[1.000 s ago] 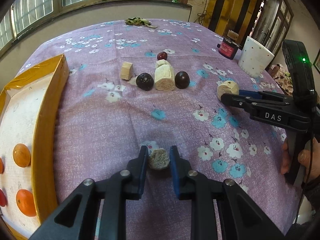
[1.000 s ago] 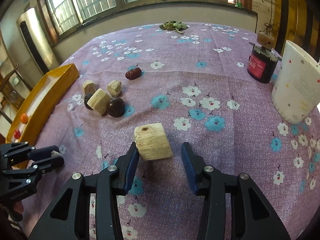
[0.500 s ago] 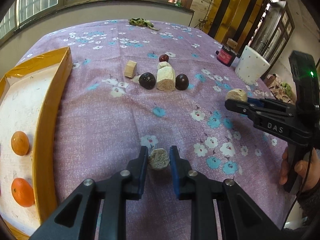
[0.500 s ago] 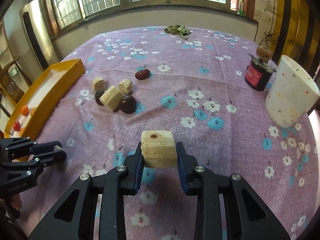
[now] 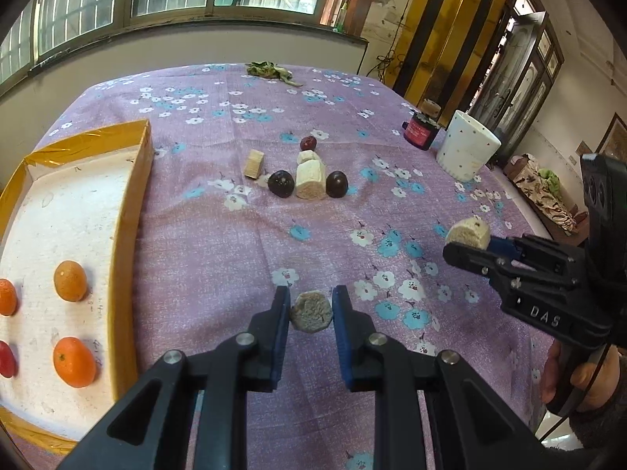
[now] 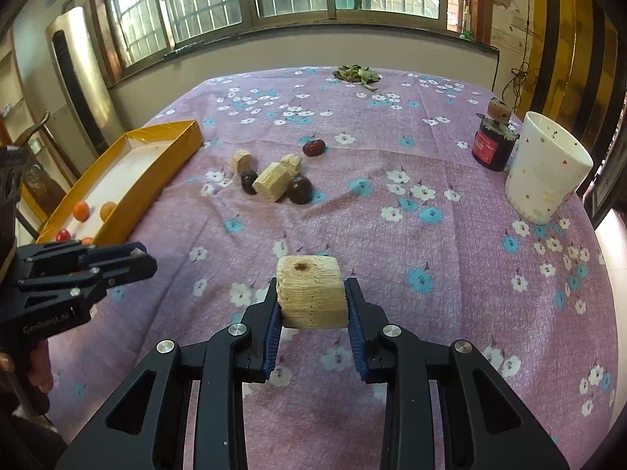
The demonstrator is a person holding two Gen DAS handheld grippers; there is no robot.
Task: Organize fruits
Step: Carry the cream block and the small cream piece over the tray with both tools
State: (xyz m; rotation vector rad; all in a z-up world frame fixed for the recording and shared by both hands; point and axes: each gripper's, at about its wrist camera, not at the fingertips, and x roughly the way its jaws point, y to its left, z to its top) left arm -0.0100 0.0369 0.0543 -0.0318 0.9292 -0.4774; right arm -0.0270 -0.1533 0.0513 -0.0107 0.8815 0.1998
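Observation:
My left gripper [image 5: 311,307] is shut on a small pale sugarcane piece [image 5: 310,312], held above the purple flowered tablecloth. My right gripper [image 6: 312,297] is shut on a bigger pale sugarcane chunk [image 6: 312,293], also lifted off the cloth; it shows at the right of the left wrist view [image 5: 468,232]. A yellow-rimmed tray [image 5: 129,211] at the left holds small oranges [image 5: 70,280] and a red fruit. Mid-table lie more sugarcane pieces [image 5: 310,182], two dark plums [image 5: 281,183] and a red date [image 5: 308,142].
A white dotted cup [image 5: 466,150] and a dark jar with a red label [image 5: 421,131] stand at the right side. A heap of green leaves [image 5: 270,68] lies at the far edge. The table's right edge is near my right gripper.
My right gripper closed on the big sugarcane chunk and lifted it off the cloth. Both grippers have risen; the left still holds its small piece.

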